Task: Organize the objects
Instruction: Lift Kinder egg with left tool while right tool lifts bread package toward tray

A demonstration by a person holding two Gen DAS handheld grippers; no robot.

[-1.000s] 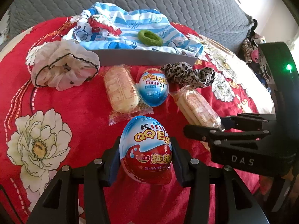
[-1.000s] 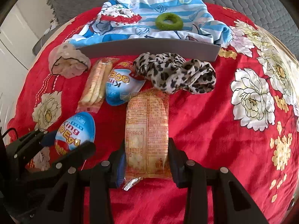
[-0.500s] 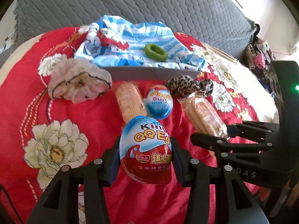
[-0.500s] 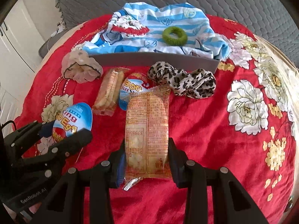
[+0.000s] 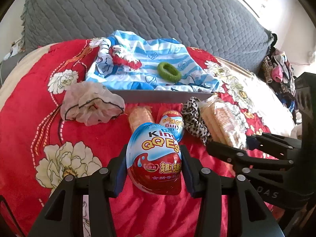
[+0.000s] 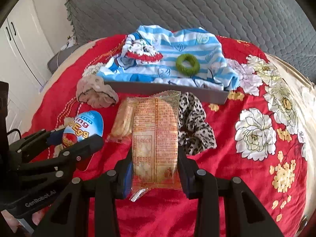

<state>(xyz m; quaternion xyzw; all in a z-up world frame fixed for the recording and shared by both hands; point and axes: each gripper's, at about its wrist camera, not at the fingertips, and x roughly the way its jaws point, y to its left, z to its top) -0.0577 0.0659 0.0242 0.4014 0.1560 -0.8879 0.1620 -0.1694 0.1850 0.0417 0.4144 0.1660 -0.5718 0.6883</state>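
My left gripper (image 5: 154,167) is shut on a blue-and-red toy egg (image 5: 154,158), lifted above the red floral bedspread (image 5: 35,108). In the right wrist view the same egg (image 6: 85,127) shows in the left gripper (image 6: 79,138). My right gripper (image 6: 155,169) is shut on a clear-wrapped snack pack (image 6: 156,140), also off the bed; that pack (image 5: 223,126) appears at right in the left wrist view. On the bed lie a second egg (image 5: 171,123), another snack pack (image 6: 123,122) and a leopard scrunchie (image 6: 195,126).
A grey tray (image 6: 167,89) behind them holds blue-striped clothing (image 6: 197,43) and a green hair ring (image 6: 187,64). A pale sheer scrunchie (image 5: 88,104) lies left of the tray. A grey quilted cushion (image 5: 138,9) stands behind. Clothes pile (image 5: 278,73) at far right.
Both grippers have risen from the bed with the egg and the snack pack still held. The things on the bed look smaller and farther below.
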